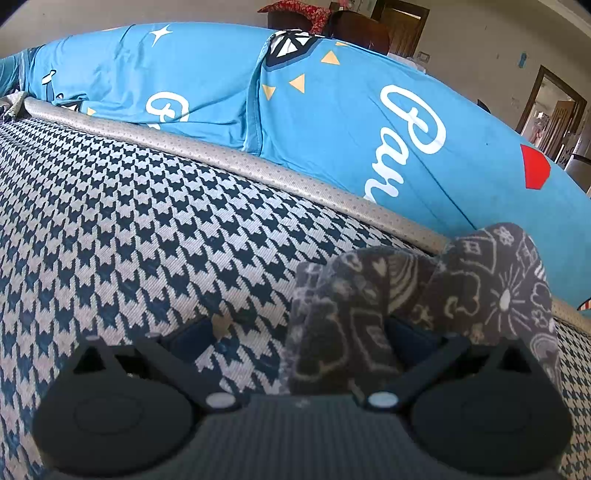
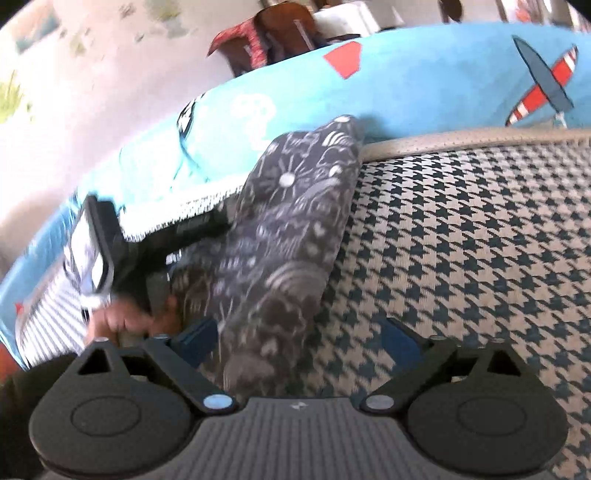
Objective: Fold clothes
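A dark grey garment (image 1: 424, 291) with a pale doodle print lies bunched on a houndstooth cushion (image 1: 147, 229). In the left wrist view it drapes over the right finger of my left gripper (image 1: 301, 336), and part of it fills the gap. The jaws stand wide apart, so this gripper is open. In the right wrist view the same garment (image 2: 291, 240) runs up from the left finger of my right gripper (image 2: 299, 339), which is also open, its right finger over bare cushion (image 2: 461, 240). The left gripper's body (image 2: 173, 240) and a hand (image 2: 122, 317) show blurred at the left.
Beige perforated piping (image 1: 229, 158) edges the cushion. Beyond it lies a bright blue printed sheet (image 1: 332, 122) with white lettering and a plane motif (image 2: 543, 81). Dark wooden furniture (image 1: 354, 29) and doorways stand at the back of the room.
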Available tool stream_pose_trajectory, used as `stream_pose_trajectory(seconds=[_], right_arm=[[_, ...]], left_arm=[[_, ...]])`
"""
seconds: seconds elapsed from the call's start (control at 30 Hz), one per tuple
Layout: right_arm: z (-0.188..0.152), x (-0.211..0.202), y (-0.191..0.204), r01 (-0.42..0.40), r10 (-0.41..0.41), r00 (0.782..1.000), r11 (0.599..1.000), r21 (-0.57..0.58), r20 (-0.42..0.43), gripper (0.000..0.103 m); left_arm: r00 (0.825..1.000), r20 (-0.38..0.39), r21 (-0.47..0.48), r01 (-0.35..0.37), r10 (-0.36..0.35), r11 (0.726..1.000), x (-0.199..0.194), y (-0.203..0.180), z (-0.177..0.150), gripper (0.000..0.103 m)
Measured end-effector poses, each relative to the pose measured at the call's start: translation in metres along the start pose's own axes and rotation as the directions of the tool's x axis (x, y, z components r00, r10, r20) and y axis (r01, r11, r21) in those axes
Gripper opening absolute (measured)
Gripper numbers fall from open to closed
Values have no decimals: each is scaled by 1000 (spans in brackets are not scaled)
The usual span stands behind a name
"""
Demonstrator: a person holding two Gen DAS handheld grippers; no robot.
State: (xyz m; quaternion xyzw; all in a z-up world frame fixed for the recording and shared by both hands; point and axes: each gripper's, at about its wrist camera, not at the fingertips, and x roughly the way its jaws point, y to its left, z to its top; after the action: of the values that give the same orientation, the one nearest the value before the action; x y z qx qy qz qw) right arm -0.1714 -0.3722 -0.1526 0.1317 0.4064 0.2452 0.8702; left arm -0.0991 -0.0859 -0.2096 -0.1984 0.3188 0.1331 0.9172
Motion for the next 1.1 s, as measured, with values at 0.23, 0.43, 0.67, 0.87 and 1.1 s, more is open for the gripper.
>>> stream_pose_trajectory(seconds=[0.23,0.43,0.67,0.87,1.1], right_arm=[[25,30,-21,-43,41,999,997,68,22,78],[44,54,-34,-93,92,995,994,59,24,78],[58,75,-59,-146,139,989,980,137,55,78],[70,94,-69,-168,155,984,970,176,85,78],[78,110,-65,-184,175,981,976,117,84,77]], left_arm=[[1000,2,-3,3,-3,1000,0,1,0,103],[1000,-2,-7,5,-5,1000,0,1,0,103],[1000,-5,-10,1,-1,1000,0,1,0,103],[1000,2,-7,-3,3,1000,1,1,-3,103],[1000,6,-1,-9,9,1000,2,1,-6,103]])
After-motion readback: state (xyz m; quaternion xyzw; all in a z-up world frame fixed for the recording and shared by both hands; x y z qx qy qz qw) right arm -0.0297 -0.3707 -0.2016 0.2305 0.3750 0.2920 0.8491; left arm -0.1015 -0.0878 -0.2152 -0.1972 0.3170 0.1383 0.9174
